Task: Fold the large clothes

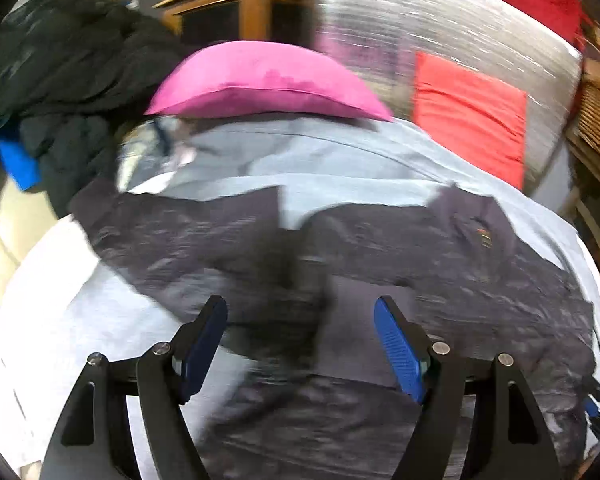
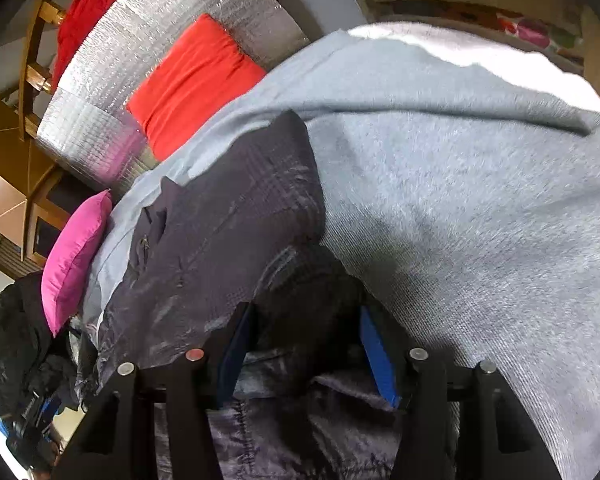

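Two grippers over the dark grey shiny quilted jacket (image 1: 380,248), frame centre on the pale grey blanket (image 2: 460,200). Left gripper (image 1: 300,340) released, empty. Right gripper (image 2: 300,340) clenches a jacket fold; slick fabric may slip, undoing it.

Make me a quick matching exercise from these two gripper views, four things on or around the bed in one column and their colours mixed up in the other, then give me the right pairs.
Things:
1. jacket being folded
2. cushion beyond the jacket
3. blanket under the jacket
4. mat behind the bed

Colours:
A. silver
B. pink
C. dark purple-grey
D. light grey

Pairs: 1-C, 2-B, 3-D, 4-A
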A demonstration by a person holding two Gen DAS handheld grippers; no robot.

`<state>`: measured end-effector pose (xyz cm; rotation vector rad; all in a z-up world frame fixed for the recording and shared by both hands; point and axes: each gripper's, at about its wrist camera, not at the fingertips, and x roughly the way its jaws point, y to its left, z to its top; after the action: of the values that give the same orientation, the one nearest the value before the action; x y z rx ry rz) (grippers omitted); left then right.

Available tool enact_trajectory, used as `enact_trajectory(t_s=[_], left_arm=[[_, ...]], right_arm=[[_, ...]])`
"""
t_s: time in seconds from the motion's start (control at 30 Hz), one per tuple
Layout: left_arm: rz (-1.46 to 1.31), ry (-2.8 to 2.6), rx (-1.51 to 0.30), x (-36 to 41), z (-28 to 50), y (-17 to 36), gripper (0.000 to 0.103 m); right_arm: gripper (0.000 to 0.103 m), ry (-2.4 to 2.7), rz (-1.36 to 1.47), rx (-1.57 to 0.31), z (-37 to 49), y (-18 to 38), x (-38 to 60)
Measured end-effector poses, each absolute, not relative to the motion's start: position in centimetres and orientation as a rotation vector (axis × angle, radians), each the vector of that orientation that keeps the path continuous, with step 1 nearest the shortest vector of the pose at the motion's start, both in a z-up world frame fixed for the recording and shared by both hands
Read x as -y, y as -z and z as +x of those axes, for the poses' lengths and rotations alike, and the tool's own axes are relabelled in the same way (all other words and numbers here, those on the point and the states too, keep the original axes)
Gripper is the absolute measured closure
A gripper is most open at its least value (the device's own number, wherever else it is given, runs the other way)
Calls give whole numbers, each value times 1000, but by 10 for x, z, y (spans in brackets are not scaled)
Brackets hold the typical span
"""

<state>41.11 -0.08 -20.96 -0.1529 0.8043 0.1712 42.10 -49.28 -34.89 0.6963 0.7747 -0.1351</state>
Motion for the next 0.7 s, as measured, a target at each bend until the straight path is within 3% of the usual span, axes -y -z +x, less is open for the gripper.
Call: enact_trajectory(t_s=[0.1, 0.23, 0.37, 0.5, 0.7], left_arm=[[-216, -257, -792, -48, 412, 206, 26], [-320, -367, -776, -111, 404, 207, 19], [-431, -458, -805, -164, 402, 233, 18], [-571, -405, -897, -191, 418, 269, 18], [-775, -333, -840, -219, 432, 290, 18]], right_arm=[[44, 146, 589, -649, 406, 322, 482], [29, 53, 510, -614, 409, 313, 457], [28, 17, 491, -756, 433, 338, 439], [29, 19, 397, -654, 425, 321, 424], [29, -15, 336, -668, 426, 320, 407]])
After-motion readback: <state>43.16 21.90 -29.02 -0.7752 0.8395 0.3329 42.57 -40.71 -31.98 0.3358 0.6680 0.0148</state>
